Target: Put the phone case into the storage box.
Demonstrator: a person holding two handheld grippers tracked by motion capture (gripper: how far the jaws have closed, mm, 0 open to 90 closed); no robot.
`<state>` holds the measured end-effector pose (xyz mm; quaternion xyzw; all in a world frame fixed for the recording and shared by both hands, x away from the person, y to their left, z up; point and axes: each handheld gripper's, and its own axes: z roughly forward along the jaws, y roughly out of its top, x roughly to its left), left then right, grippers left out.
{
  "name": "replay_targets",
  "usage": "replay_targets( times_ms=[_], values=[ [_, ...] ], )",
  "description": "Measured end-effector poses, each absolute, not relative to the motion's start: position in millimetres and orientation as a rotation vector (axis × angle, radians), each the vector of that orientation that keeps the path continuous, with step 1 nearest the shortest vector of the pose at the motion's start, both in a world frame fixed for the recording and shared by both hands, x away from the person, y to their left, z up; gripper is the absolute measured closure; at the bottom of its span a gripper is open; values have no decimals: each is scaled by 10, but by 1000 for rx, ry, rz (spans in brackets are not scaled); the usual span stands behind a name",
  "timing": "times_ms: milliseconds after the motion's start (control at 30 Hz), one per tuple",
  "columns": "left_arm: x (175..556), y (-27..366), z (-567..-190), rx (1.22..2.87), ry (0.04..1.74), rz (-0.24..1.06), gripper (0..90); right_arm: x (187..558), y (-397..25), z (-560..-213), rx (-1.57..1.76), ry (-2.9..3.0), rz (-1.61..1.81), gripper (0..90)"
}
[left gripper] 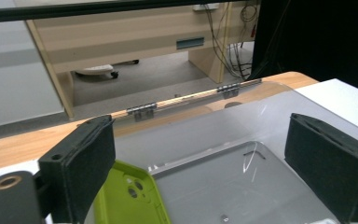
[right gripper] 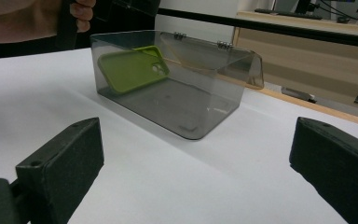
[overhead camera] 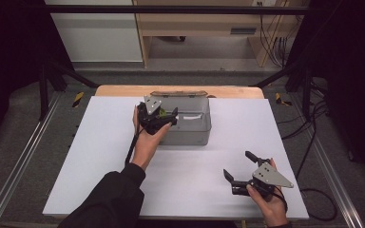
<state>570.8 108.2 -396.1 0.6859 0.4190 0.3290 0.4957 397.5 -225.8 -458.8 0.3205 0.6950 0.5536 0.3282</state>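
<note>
High view: left gripper (overhead camera: 164,114) spread wide above clear grey plastic box (overhead camera: 190,137), lime-green phone case (right gripper: 133,70) seemingly just dropped inside; right gripper (overhead camera: 240,167) agape, parked clear.

You see a glossy clear smoky plastic box (right gripper: 177,93) with small metal hinges (left gripper: 141,112), a matt green plastic phone case (right gripper: 130,69), a matt white tabletop (overhead camera: 100,156) with wood edge (overhead camera: 123,90), and rough black jaw pads (right gripper: 70,158).

left claw (overhead camera: 164,115) gaping, right claw (overhead camera: 237,166) gaping
</note>
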Motion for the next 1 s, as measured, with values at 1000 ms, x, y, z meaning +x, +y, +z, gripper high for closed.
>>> replay_targets(
  times_ms=[1000],
  values=[
    [5616,1045,-3885,1611,881,673,28,3976,-2255,-4590,842,1820,1448,28]
  ],
)
